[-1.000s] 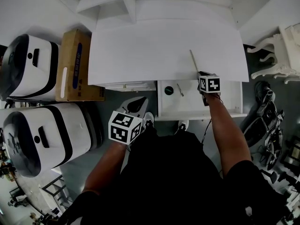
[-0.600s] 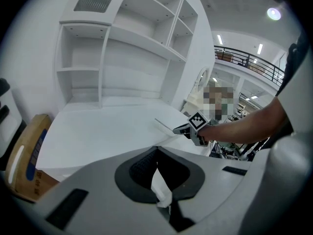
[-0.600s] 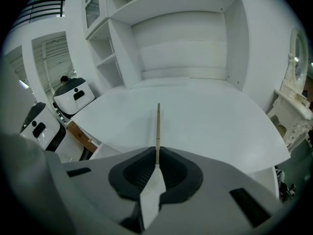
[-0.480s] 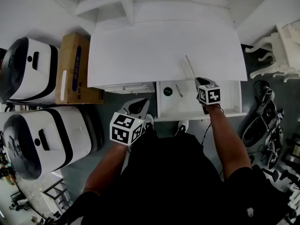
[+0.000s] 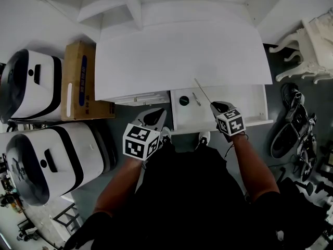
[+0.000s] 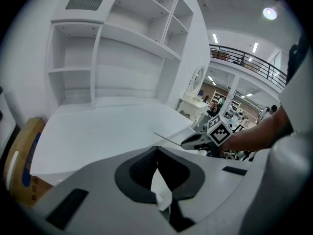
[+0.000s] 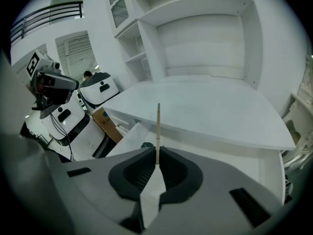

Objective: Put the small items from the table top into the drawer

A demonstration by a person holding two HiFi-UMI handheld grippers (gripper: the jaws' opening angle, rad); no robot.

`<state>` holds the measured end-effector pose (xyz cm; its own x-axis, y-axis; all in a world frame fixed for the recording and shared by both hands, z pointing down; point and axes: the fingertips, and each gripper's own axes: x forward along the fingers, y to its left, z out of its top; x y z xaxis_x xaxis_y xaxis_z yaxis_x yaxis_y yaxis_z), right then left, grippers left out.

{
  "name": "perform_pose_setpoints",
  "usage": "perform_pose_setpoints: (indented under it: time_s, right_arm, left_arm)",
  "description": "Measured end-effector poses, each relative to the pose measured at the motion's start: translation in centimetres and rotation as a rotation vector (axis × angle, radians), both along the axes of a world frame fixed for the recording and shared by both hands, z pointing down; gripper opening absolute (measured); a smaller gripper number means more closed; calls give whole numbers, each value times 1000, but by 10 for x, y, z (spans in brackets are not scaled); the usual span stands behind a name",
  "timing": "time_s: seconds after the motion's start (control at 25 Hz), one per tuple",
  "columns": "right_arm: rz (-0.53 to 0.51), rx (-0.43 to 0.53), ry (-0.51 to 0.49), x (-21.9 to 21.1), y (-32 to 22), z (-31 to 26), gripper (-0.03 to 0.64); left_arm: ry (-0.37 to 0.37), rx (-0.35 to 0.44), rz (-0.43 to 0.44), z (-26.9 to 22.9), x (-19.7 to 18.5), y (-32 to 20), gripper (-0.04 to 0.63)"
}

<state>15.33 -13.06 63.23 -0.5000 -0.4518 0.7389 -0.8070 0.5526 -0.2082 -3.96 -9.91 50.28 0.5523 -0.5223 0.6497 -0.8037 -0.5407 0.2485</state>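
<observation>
thin stick (image 7: 158, 126) in right gripper (image 7: 156, 155)

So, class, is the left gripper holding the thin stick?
No, the stick is clamped between the right gripper's jaws, while the left gripper is shut on nothing.

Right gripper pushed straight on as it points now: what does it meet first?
Likely the front edge of the table top, struck first by the thin stick that the right gripper holds; depth is unclear.
</observation>
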Motion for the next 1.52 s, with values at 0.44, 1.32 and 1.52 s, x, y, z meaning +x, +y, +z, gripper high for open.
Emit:
perform_pose_setpoints:
  time_s: [0.44, 1.32, 1.52]
  right_arm:
    - [-138, -60, 96, 5, 36, 26, 44]
    - [-53, -325, 302, 30, -13, 131, 44]
    - [-85, -381, 326, 27, -10, 144, 44]
  left_arm:
    - [5, 4, 20, -1, 11, 4, 5]
    - [-25, -39, -55, 9, -11, 16, 5]
    - [-23, -45, -63, 10, -13, 13, 5]
